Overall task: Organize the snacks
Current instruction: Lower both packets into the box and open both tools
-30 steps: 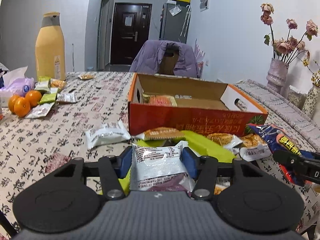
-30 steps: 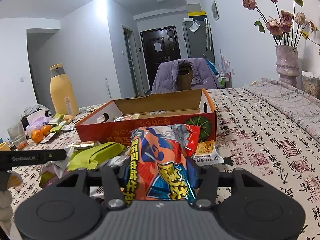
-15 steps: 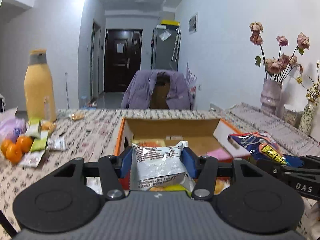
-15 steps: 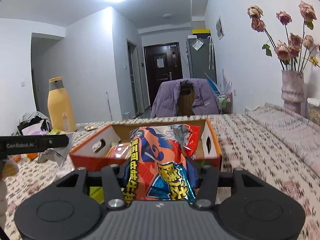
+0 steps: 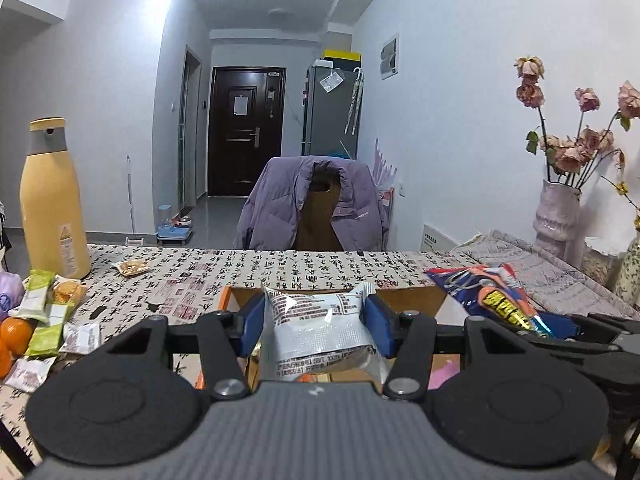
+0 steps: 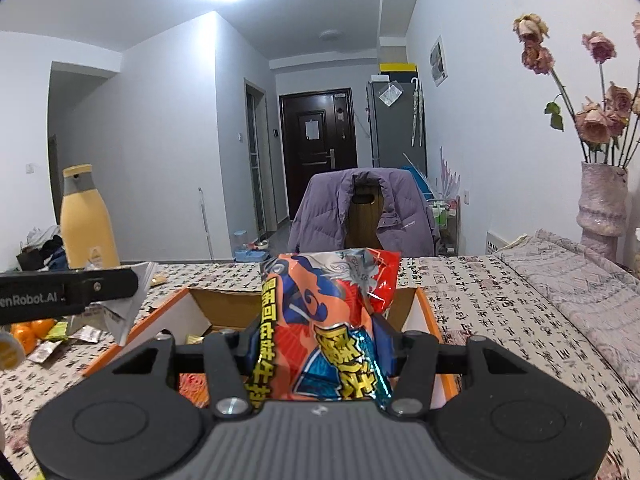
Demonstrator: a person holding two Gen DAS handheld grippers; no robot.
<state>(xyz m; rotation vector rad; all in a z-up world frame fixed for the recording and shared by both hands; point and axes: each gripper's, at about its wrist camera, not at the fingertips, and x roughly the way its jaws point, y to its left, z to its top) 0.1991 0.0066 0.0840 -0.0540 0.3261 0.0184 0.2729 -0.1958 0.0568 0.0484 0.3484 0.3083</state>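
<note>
The left tool is clamped on a white snack packet, its blue pads pressing the packet's two sides, and it hangs above the near part of an open orange-edged cardboard box whose brown inner wall shows just beyond the packet. Under the packet, inside the box, bits of orange and pink wrapping peek out, too hidden to name. To the right of this tool, the right tool reaches in holding its bag, also over the box. The right tool is closed tight on a red and blue snack bag with yellow lettering, held upright over the same box; a red packet lies in the box below it on the left. In its own view the left tool's black finger crosses at far left with a corner of the white packet hanging from it. Farther left of both tools, on the patterned desk, lie loose small snack packets and oranges, with a tall yellow bottle standing behind them. Straight ahead past the desk is a chair draped with a purple jacket, and far to the right a vase of dried roses.
</note>
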